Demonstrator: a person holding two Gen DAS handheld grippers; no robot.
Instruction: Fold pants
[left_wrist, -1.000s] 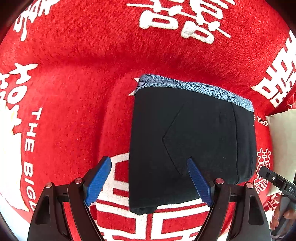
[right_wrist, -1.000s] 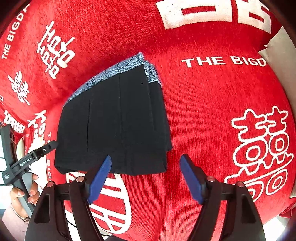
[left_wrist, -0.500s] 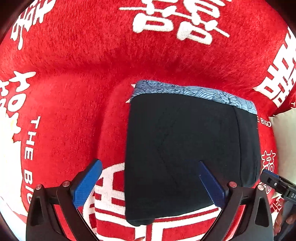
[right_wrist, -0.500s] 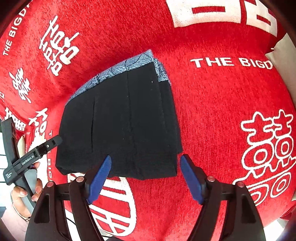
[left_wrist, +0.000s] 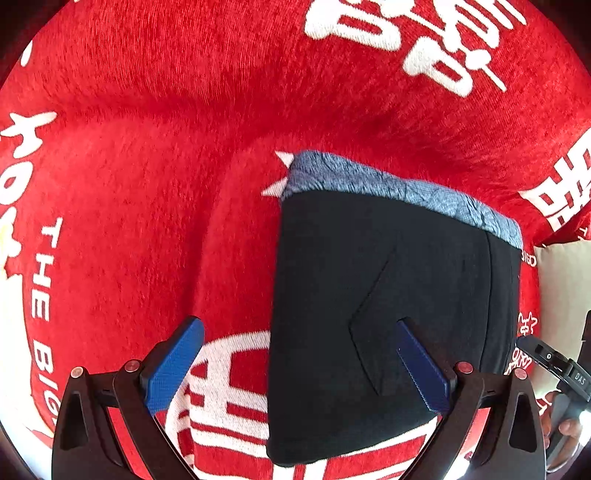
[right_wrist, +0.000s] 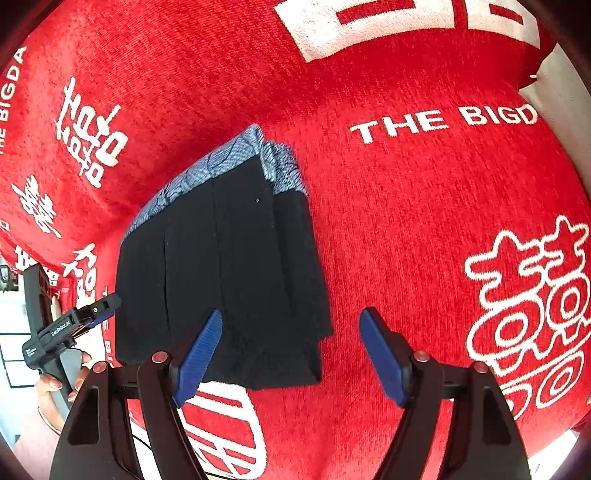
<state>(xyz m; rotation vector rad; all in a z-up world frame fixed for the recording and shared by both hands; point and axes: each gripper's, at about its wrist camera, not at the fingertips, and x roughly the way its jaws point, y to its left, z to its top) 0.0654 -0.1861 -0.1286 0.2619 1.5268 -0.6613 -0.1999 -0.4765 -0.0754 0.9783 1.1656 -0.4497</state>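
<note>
The black pants (left_wrist: 391, 317), folded into a compact rectangular stack with a blue patterned waistband (left_wrist: 402, 188), lie flat on the red plush blanket (left_wrist: 147, 184) printed with white characters and the words "THE BIG D…". I take the pants as my landmark throughout.

My left gripper (left_wrist: 301, 363), black-framed with blue ribbed pads, hangs over the near edge of the pants with its jaws spread wide and nothing between them. Its right finger (left_wrist: 421, 369) sits over the black cloth, whether touching or just above I cannot tell; its left finger (left_wrist: 173, 365) is off to the left of the pants, over a white printed emblem on the blanket. The waistband runs along the far edge of the pants from this view, and a diagonal pocket seam shows on the top layer.

My right gripper (right_wrist: 291, 356) is likewise wide open and empty. Its left finger (right_wrist: 197, 356) lies over the near edge of the pants; its right finger (right_wrist: 382, 358) is over bare red blanket to the right of the pants. Between them sits the near right corner of the folded stack, whose layered edges step down toward the blanket.

From the right wrist view, my left hand (right_wrist: 61, 384) shows to the left of the pants, gripping the grey handle of the other tool.
</note>
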